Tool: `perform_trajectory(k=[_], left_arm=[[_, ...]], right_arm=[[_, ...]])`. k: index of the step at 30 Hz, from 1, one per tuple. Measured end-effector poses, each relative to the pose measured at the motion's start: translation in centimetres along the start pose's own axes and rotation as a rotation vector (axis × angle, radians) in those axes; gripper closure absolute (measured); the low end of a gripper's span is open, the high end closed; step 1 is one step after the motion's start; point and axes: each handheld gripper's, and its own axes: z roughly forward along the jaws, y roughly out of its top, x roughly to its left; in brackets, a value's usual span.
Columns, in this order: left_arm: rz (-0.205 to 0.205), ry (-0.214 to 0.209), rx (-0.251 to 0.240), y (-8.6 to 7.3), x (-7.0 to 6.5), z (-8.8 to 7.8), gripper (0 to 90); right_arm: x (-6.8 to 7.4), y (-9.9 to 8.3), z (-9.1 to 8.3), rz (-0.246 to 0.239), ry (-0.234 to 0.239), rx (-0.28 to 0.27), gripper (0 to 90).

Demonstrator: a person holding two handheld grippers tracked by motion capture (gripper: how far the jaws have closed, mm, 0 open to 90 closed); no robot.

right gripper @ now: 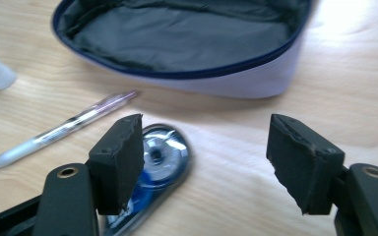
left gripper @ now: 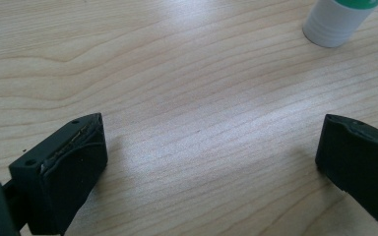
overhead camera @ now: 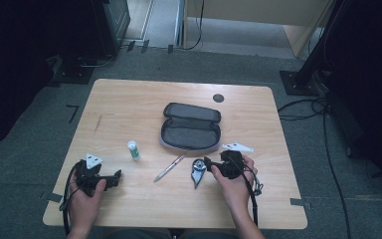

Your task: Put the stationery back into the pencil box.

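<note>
Right hand-held gripper (right gripper: 204, 162) open over the correction tape (right gripper: 152, 172)

The tape lies on the table (overhead camera: 129, 99) just in front of the open pencil case (right gripper: 187, 44), beside a pen (right gripper: 59, 130); the left hand-held gripper (left gripper: 211, 162) gapes wide, holding nothing.

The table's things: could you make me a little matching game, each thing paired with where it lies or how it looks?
Things:
1. pencil case
2. glue stick
3. pen
4. correction tape

Descriptions:
A. white tube with a green band, standing between the left gripper and the case
B. lies open, dark lining showing
C. blue and clear, right by the right gripper
D. slim and pale, lying slantwise in front of the case

Pairs: 1-B, 2-A, 3-D, 4-C
</note>
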Motion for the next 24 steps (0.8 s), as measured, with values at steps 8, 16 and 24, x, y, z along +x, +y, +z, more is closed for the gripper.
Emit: perform_trajectory(k=[8, 16, 24], left_arm=[[0.004, -0.002, 0.001, 0.0, 0.0, 0.0, 0.0], [0.004, -0.002, 0.001, 0.1, 0.0, 0.0, 0.0], [0.004, -0.002, 0.001, 0.0, 0.0, 0.0, 0.0]], right_arm=[[1.9, -0.8, 1.1, -0.023, 0.027, 0.028, 29.8], [3.3, -1.4, 2.7, -0.061, 0.011, 0.07, 29.7], [4.3, -1.9, 4.1, -0.103, -0.033, 0.088, 34.1]])
